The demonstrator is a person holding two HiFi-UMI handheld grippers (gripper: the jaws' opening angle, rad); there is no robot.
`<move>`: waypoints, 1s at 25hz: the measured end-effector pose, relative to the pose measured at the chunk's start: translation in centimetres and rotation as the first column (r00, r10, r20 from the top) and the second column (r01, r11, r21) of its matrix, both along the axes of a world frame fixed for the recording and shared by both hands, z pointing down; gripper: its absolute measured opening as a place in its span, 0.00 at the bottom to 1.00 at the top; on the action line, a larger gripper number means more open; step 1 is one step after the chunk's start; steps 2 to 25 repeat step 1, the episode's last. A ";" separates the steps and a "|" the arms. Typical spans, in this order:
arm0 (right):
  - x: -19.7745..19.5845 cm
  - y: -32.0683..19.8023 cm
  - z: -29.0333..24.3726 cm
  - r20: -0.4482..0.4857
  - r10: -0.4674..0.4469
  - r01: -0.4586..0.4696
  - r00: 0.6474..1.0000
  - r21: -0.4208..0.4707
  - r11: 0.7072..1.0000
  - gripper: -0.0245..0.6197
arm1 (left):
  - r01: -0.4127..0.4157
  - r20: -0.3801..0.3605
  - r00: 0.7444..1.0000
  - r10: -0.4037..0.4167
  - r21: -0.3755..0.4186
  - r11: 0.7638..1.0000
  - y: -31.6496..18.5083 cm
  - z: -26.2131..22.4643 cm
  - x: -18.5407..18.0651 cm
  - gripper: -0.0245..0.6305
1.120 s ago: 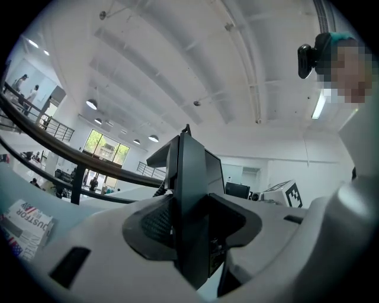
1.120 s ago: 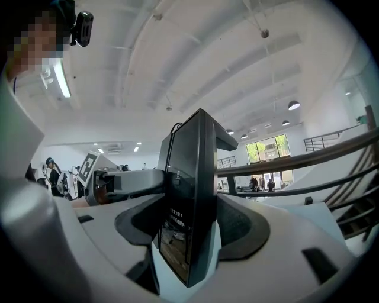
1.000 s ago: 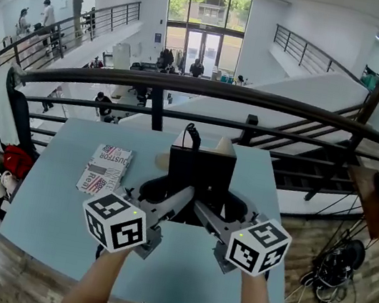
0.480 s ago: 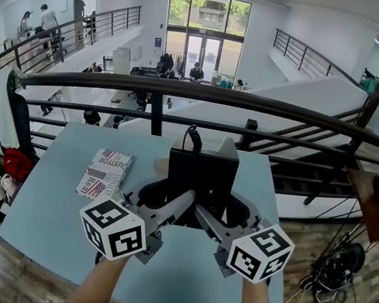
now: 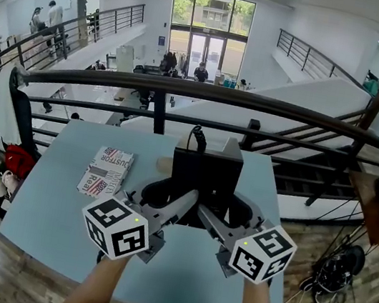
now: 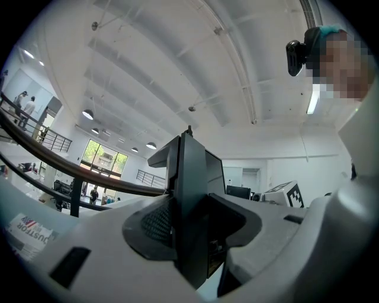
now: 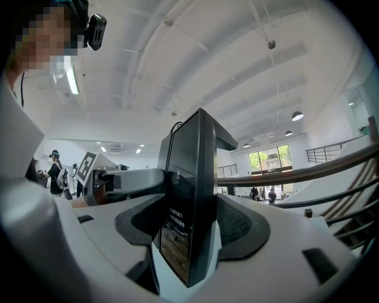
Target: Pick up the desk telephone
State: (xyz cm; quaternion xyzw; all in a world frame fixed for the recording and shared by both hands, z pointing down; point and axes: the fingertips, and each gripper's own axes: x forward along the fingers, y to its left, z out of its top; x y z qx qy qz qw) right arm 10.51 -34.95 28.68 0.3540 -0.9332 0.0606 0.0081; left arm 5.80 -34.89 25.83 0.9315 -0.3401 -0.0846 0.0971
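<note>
Gripping the desk telephone [image 5: 205,173] from both sides, the two tools meet at the middle of the pale blue desk [image 5: 47,216]. In the head view the telephone is a black, box-like unit. The left tool [image 5: 167,194] comes at it from about 7 o'clock and the right tool [image 5: 233,207] from about 5 o'clock, each with its marker cube nearest the person.

In the left gripper view the telephone [image 6: 192,201] stands edge-on between the jaws. They are partly spread, and their dark pads [image 6: 151,222] lie against its two faces, so this tool is clamped on it. The right gripper view shows the same kind of hold: the glossy black body [image 7: 186,219] sits upright between the jaws, with the pads [image 7: 237,228] pressed to either side. Both tools point level. Whether the telephone's base touches the desk cannot be told from these views.

A black cable [image 5: 195,138] loops up from the telephone's far edge at 12 o'clock. A printed booklet [image 5: 106,171] with a flag pattern lies flat on the desk at about 9 o'clock from the telephone, apart from it and from the left tool. A dark railing [image 5: 186,88] runs across beyond the desk's far edge.
</note>
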 end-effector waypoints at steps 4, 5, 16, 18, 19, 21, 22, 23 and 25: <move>0.0 -0.1 0.0 0.000 0.001 -0.001 1.000 -0.001 1.000 0.45 | 0.000 0.001 1.000 0.000 0.000 1.000 -0.1 0.0 0.0 0.32; 0.0 -0.1 0.0 0.000 0.001 -0.001 1.000 -0.001 1.000 0.45 | 0.000 0.001 1.000 0.000 0.000 1.000 -0.1 0.0 0.0 0.32; 0.0 -0.1 0.0 0.000 0.001 -0.001 1.000 -0.001 1.000 0.45 | 0.000 0.001 1.000 0.000 0.000 1.000 -0.1 0.0 0.0 0.32; 0.0 -0.1 0.0 0.000 0.001 -0.001 1.000 -0.001 1.000 0.45 | 0.000 0.001 1.000 0.000 0.000 1.000 -0.1 0.0 0.0 0.32; 0.0 -0.1 0.0 0.000 0.001 -0.001 1.000 -0.001 1.000 0.45 | 0.000 0.001 1.000 0.000 0.000 1.000 -0.1 0.0 0.0 0.32; 0.0 -0.1 0.0 0.000 0.001 -0.001 1.000 -0.001 1.000 0.45 | 0.000 0.001 1.000 0.000 0.000 1.000 -0.1 0.0 0.0 0.32; 0.0 -0.1 0.0 0.000 0.001 -0.001 1.000 -0.001 1.000 0.45 | 0.000 0.001 1.000 0.000 0.000 1.000 -0.1 0.0 0.0 0.32; 0.0 -0.1 0.0 0.000 0.001 -0.001 1.000 -0.001 1.000 0.45 | 0.000 0.001 1.000 0.000 0.000 1.000 -0.1 0.0 0.0 0.32; 0.0 -0.1 0.0 0.000 0.001 -0.001 1.000 -0.001 1.000 0.45 | 0.000 0.001 1.000 0.000 0.000 1.000 -0.1 0.0 0.0 0.32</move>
